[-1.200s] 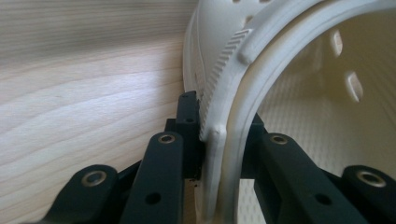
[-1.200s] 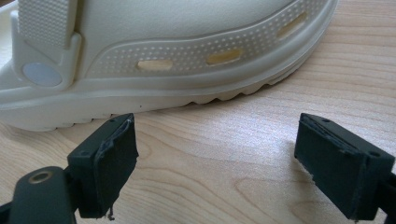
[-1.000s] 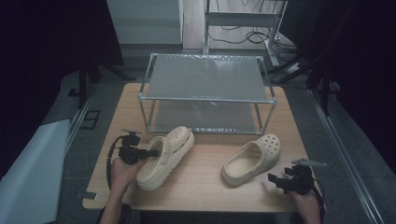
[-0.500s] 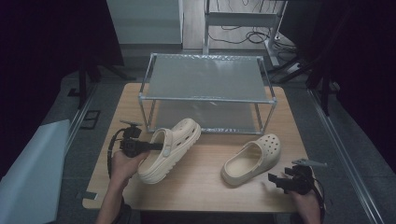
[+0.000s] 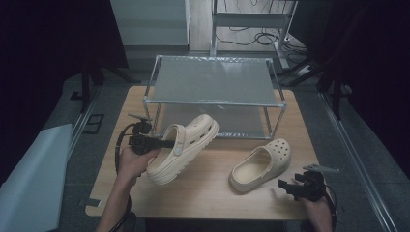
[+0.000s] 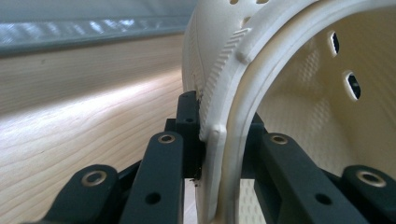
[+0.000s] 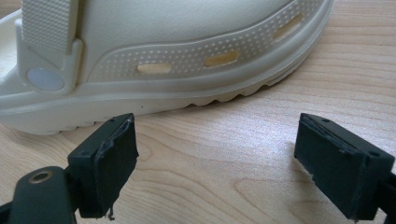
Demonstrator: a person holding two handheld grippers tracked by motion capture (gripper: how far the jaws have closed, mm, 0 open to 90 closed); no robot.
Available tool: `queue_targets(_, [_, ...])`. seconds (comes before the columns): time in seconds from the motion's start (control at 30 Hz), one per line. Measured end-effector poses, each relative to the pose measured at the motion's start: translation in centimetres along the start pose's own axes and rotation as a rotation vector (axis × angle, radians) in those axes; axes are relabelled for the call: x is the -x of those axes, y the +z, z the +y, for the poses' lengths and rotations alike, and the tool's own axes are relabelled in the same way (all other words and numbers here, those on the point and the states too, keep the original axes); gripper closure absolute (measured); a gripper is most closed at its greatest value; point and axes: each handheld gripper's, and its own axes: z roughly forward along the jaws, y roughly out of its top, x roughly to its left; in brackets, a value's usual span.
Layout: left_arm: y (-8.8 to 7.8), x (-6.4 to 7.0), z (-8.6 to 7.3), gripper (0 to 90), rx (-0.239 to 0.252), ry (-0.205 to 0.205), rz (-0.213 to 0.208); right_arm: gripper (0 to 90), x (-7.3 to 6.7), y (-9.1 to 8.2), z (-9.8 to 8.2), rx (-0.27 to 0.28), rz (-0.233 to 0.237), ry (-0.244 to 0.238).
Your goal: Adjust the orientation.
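Two cream clogs are on the scene. My left gripper is shut on the side wall of the left clog, which hangs tilted above the wooden table, toe toward the rack. In the left gripper view the black pads pinch the clog's rim. The right clog lies flat on the table. My right gripper stands open just in front of it, near the table's front edge. The right gripper view has its two pads wide apart, with the clog's sole a short way beyond.
A metal-framed rack with a glass top shelf stands at the back of the table, its lower shelf behind the clogs. A pale sheet lies on the floor at the left. Cables trail behind the rack.
My left gripper has lifted the left clog off the table and carried it up toward the rack, tilting it. The right gripper and right clog have stayed put.
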Motion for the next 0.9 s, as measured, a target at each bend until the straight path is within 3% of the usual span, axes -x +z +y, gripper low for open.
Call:
queue_targets(0.53, [-1.2, 2.9, 3.1, 76.7, 0.006, 0.026, -0.077, 12.9, 0.0, 0.0, 0.0, 0.004, 0.006, 0.008])
queue_targets(0.7, [-1.6, 3.7, 4.3, 76.7, 0.031, 0.024, -0.100, 12.9, 0.0, -0.1, 0.0, 0.002, 0.008, 0.012])
queue_targets(0.9, [-1.9, 3.9, 6.1, 76.7, 0.076, -0.007, -0.104, 12.9, 0.1, -0.1, 0.0, 0.005, 0.009, 0.011])
